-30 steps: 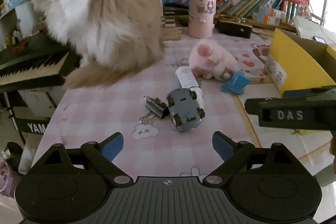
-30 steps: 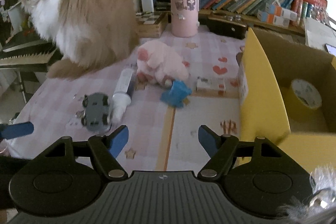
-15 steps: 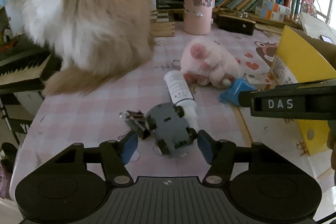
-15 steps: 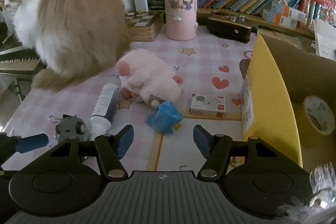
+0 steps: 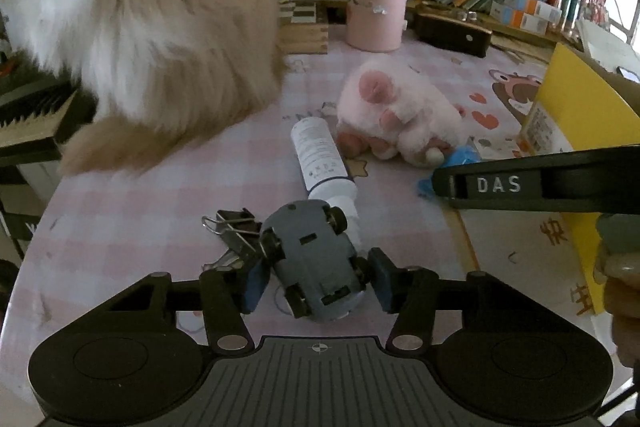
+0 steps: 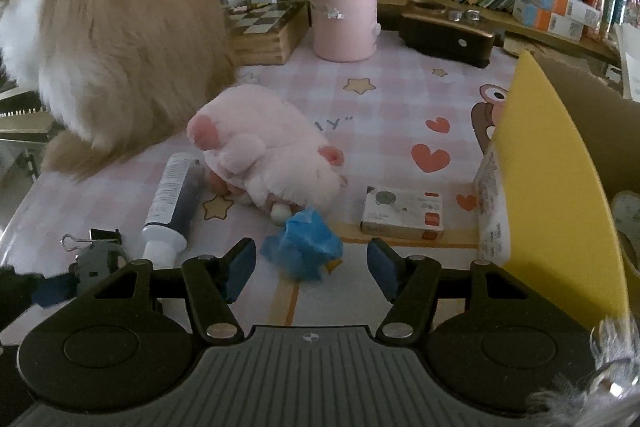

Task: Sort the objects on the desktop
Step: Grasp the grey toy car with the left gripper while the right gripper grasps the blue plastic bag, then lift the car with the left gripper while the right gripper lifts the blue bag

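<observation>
Left wrist: left tongs [image 5: 314,281] closing around the overturned car [image 5: 316,259] on the table [image 5: 120,227], pads nearly touching; centre them on its flanks, clear of the clip [image 5: 232,231].
Right wrist: right tongs [image 6: 308,263] closing, empty, astride the blue wad [image 6: 302,247]; go lower before pinching.

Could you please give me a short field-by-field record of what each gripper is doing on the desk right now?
left gripper: jaws closing around the upturned grey toy car
right gripper: jaws closing, crumpled blue wrapper between them, pads not touching
nearby: white tube, black binder clip, pink plush toy
bin: yellow cardboard box
bystander: fluffy cat
</observation>
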Tool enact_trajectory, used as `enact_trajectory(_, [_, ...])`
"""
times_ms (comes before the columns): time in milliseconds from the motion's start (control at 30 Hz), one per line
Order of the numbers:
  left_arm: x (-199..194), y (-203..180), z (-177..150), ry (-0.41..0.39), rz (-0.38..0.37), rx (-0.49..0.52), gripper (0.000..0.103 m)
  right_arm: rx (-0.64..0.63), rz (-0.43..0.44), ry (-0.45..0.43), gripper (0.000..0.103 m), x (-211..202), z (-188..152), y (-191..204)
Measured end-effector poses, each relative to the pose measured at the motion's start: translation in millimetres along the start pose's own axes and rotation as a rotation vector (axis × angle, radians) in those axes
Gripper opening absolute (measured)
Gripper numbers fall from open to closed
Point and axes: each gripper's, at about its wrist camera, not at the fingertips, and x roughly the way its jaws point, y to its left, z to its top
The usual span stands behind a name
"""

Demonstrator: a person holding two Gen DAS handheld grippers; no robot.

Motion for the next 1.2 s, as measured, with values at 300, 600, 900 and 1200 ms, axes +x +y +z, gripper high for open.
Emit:
enact_trajectory(300, [-9.9,1.0,0.5,-0.019,-0.029,0.010,0.045,-0.005,0.032,0.018,0.029,10.9,0.9,0.3])
enact_trajectory(600, [-32.6,2.8,-2.4,-0.069,-0.053,0.018,0.045,-0.021,0.039,-0.027,0.027,-15.5,-3.8,2.0])
enact_trajectory(900, [-59.7,11.2,-14.2,-0.115,-0.062,0.001,0.045,-0.070,0.060,-0.063,0.027,-58.0,-22.2,12.0])
enact_trajectory(1200, [-91.8,22.1,-25.4,-0.164,-0.093,-0.002,0.045,-0.062,0.052,-0.073,0.027,-90.9,-42.9,24.3])
